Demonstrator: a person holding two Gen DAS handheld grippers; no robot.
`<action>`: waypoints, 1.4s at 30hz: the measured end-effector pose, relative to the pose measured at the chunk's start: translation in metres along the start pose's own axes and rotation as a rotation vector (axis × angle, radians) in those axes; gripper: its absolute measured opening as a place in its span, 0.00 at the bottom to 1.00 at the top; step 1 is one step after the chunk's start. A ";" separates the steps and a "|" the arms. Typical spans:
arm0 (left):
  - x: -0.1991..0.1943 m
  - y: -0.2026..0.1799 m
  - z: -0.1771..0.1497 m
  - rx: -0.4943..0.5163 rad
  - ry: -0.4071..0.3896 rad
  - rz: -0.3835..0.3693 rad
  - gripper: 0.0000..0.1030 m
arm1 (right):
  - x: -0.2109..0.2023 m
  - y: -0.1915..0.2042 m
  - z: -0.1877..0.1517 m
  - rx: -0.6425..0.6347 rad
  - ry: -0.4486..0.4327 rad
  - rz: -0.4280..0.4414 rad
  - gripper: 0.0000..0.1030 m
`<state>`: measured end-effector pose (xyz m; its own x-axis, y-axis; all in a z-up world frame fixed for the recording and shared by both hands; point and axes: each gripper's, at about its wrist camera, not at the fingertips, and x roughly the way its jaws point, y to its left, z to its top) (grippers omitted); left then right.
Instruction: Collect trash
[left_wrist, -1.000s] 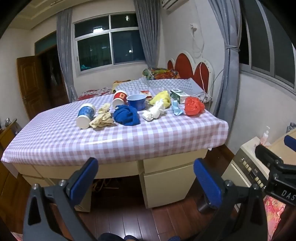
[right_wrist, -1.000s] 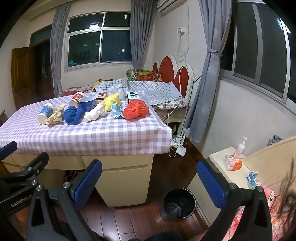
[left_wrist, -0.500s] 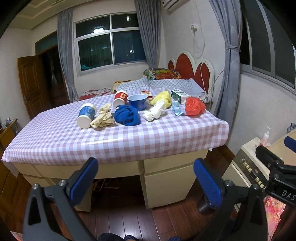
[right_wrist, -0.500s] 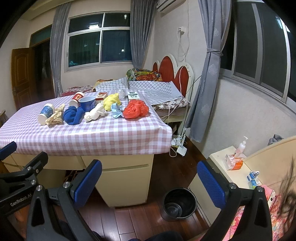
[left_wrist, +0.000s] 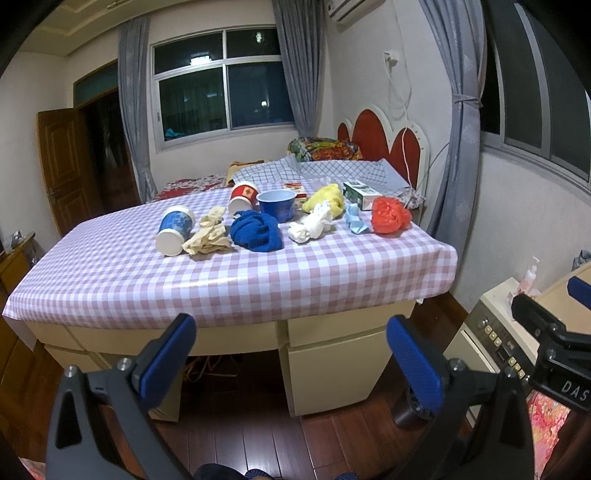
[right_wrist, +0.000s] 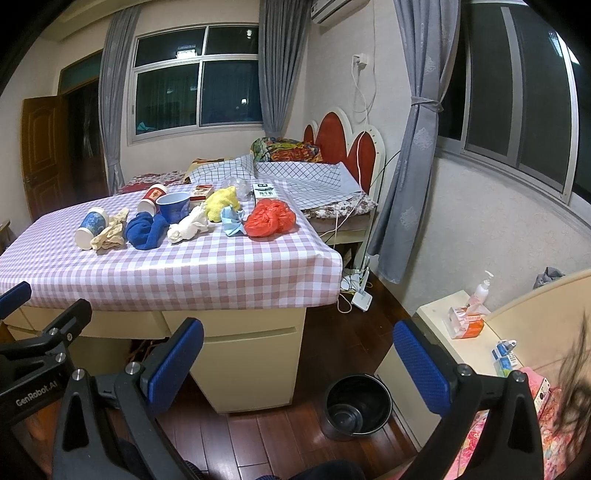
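A checked table (left_wrist: 236, 280) (right_wrist: 207, 266) carries trash: a tipped blue paper cup (left_wrist: 174, 230) (right_wrist: 91, 227), a beige crumpled rag (left_wrist: 209, 236), a blue cloth (left_wrist: 256, 230) (right_wrist: 146, 230), white crumpled paper (left_wrist: 312, 223) (right_wrist: 188, 225), a red plastic bag (left_wrist: 389, 215) (right_wrist: 269, 218), a yellow wad (left_wrist: 327, 197), a blue bowl (left_wrist: 277, 205) and a red cup (left_wrist: 243, 195). A black bin (right_wrist: 357, 406) stands on the floor right of the table. My left gripper (left_wrist: 291, 363) and right gripper (right_wrist: 297, 365) are open, empty, low in front of the table.
A carton (left_wrist: 360, 192) and a light blue scrap (left_wrist: 355, 220) lie at the table's far right. A bed with a red headboard (right_wrist: 343, 144) stands behind. A cream side cabinet (right_wrist: 461, 339) with bottles stands at the right. The floor (right_wrist: 332, 343) is dark wood.
Both views have barely shifted; the table and its trash stay in place and both grippers stay open.
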<state>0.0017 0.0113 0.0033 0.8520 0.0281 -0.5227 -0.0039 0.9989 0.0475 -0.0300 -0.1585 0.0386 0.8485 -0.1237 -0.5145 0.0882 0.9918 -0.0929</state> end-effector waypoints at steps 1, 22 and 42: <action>0.000 0.000 0.000 0.000 0.000 0.000 1.00 | 0.001 0.000 0.000 0.000 0.001 0.001 1.00; -0.002 0.001 0.000 -0.003 -0.003 0.000 1.00 | -0.002 -0.002 0.000 0.003 -0.002 -0.003 1.00; -0.003 0.000 0.001 -0.004 -0.004 0.002 1.00 | -0.002 -0.003 -0.001 0.002 -0.001 0.000 1.00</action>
<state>-0.0009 0.0112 0.0058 0.8540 0.0300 -0.5193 -0.0078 0.9990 0.0449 -0.0320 -0.1610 0.0393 0.8488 -0.1240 -0.5139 0.0897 0.9918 -0.0912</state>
